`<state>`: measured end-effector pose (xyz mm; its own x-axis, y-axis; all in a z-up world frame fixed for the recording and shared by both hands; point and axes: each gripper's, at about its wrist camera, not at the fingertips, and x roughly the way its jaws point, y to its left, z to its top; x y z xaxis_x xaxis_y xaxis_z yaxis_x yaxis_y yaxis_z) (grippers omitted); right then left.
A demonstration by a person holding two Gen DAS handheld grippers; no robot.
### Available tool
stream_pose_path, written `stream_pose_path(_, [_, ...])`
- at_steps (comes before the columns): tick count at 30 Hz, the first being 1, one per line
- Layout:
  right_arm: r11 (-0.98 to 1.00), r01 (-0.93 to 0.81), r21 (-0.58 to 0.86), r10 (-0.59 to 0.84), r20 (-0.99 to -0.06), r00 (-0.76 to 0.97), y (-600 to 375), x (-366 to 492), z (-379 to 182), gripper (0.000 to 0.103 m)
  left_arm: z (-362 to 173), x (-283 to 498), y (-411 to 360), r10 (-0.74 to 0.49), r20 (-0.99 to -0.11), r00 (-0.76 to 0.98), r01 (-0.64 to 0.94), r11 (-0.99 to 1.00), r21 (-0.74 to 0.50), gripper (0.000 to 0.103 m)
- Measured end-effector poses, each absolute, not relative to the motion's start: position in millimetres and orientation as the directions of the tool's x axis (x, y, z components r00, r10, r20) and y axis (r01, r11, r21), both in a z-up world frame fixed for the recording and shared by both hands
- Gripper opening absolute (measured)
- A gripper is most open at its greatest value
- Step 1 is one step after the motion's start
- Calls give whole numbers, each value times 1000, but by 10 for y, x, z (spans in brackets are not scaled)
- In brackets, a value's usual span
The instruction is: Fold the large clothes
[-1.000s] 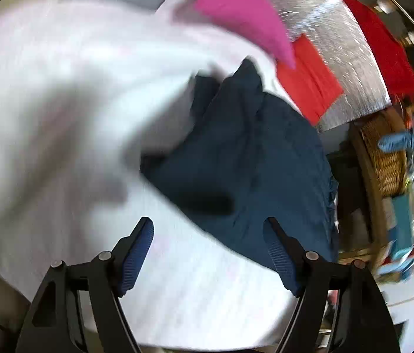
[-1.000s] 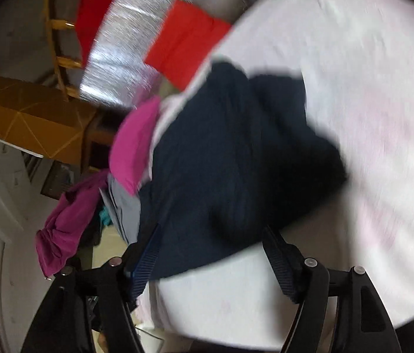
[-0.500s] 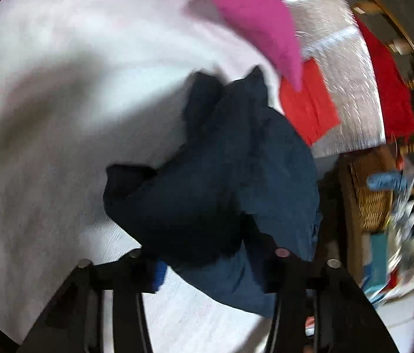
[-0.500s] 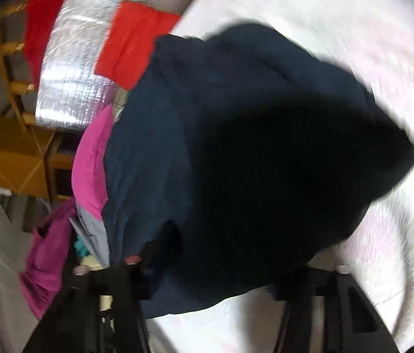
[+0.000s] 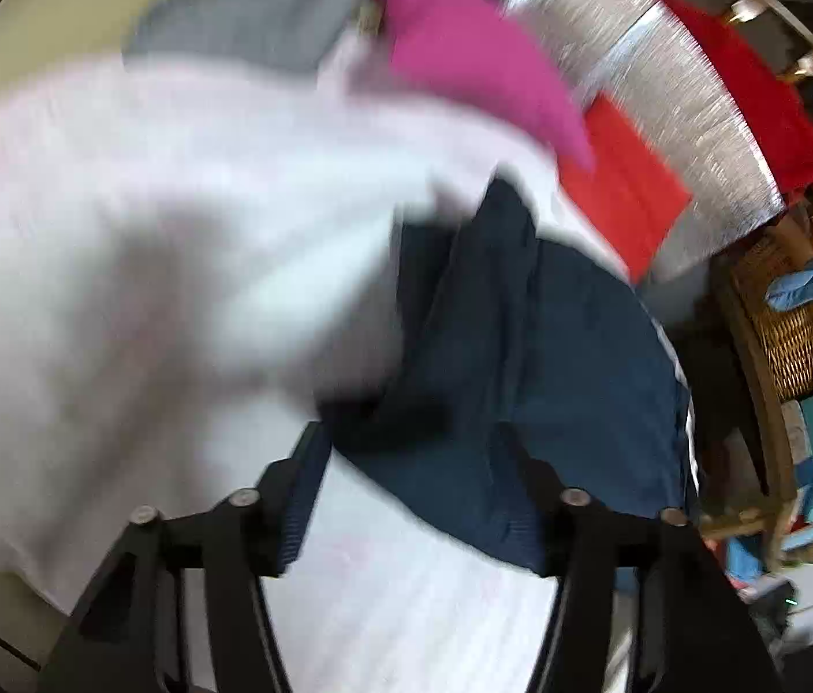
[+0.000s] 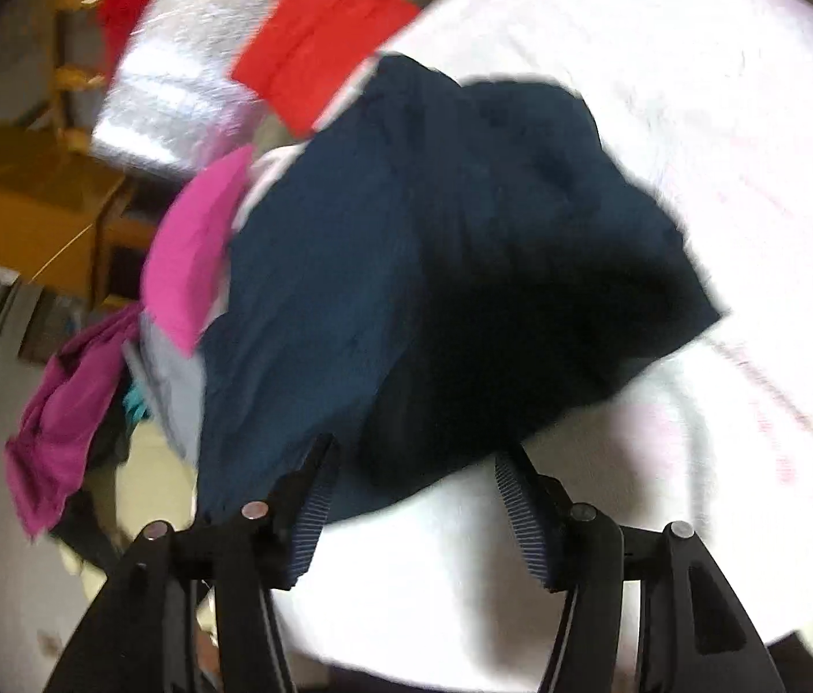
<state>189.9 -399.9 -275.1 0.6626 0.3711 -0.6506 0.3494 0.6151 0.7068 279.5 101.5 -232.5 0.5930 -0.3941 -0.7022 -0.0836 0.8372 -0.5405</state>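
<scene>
The navy garment (image 6: 406,265) lies bunched on the white sheet (image 6: 666,115), filling the middle of the right wrist view and running from 12 to 4 o'clock of centre in the left wrist view (image 5: 522,346). It looks like soft, limp knit cloth, light to lift, sagging wherever it is unsupported, and thick where layers overlap, so a pinch may take more than 1 layer. My judgement: take it at a hem edge or corner, 1 gripper at each end of the same edge, not in the heaped middle.

The left gripper (image 5: 412,496) has its jaws opening, with the garment's near edge between them and the pads clear of the cloth. The right gripper (image 6: 412,508) is opening too, with the dark hem just in front of its pads.

No brand, label or writing can be read; the frames are blurred.
</scene>
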Motion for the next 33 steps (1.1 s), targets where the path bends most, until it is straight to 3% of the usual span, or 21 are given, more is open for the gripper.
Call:
stream_pose_path(3, [644, 266, 717, 338, -578, 743, -4139, 1767, -2409, 60, -1992, 2793, 910, -334, -661, 672, -33, 878, -477, 78])
stream_pose_path(6, [691, 258, 676, 271, -573, 774, -4218, 1906, -2225, 59, -1905, 3023, 574, -357, -677, 643, 34, 897, -441, 80])
stream_pose_path(8, [704, 277, 654, 249, -593, 766, -4226, 2134, -2257, 38, -1978, 3224, 354, -364, -712, 600, 49, 906, -421, 80])
stream_pose_path(12, [713, 329, 619, 261, -670, 695, -4175, 2628, -2602, 36, -2438, 3589, 92, -295, -815, 498, -6, 939, -344, 80])
stream_pose_path(13, [719, 356, 597, 246, -697, 674, -4168, 2727, -2713, 29, -2613, 3643, 77, -266, -850, 454, -24, 950, -310, 80])
stream_pose_path(14, [717, 387, 580, 236, -724, 648, -4191, 2795, -2840, 16, -2690, 3660, 78, -265, -856, 445, -22, 952, -306, 80])
stream_pose_path(15, [701, 412, 582, 247, -740, 626, -4235, 2841, -2936, 15, -2707, 3660, 81, -264, -849, 458, -20, 952, -307, 80])
stream_pose_path(19, [702, 382, 601, 267, -719, 641, -4274, 2924, -2770, 21, -2466, 3779, 117, -275, -824, 496, -16, 945, -325, 80])
stream_pose_path(21, [708, 348, 615, 264, -687, 677, -4291, 3025, -2601, 40, -2347, 3870, 153, -277, -796, 538, -22, 940, -341, 80])
stream_pose_path(22, [706, 343, 620, 261, -677, 688, -4308, 3085, -2539, 64, -2305, 3947, 156, -285, -790, 543, -19, 936, -351, 80])
stream_pose_path(23, [701, 335, 630, 255, -660, 707, -4326, 3193, -2474, 72, -2277, 4079, 136, -310, -786, 535, -4, 929, -369, 80])
stream_pose_path(25, [705, 327, 629, 231, -641, 732, -4394, 3360, -2389, 70, -2258, 4302, 100, -306, -791, 530, -5, 931, -364, 80])
stream_pose_path(28, [730, 327, 601, 220, -659, 719, -4428, 3798, -2350, 40, -2311, 4562, 25, -301, -796, 525, 0, 935, -353, 80])
stream_pose_path(33, [746, 384, 544, 179, -719, 671, -4598, 4356, -2589, 35, -2623, 4922, -123, -194, -868, 457, -41, 970, -238, 81])
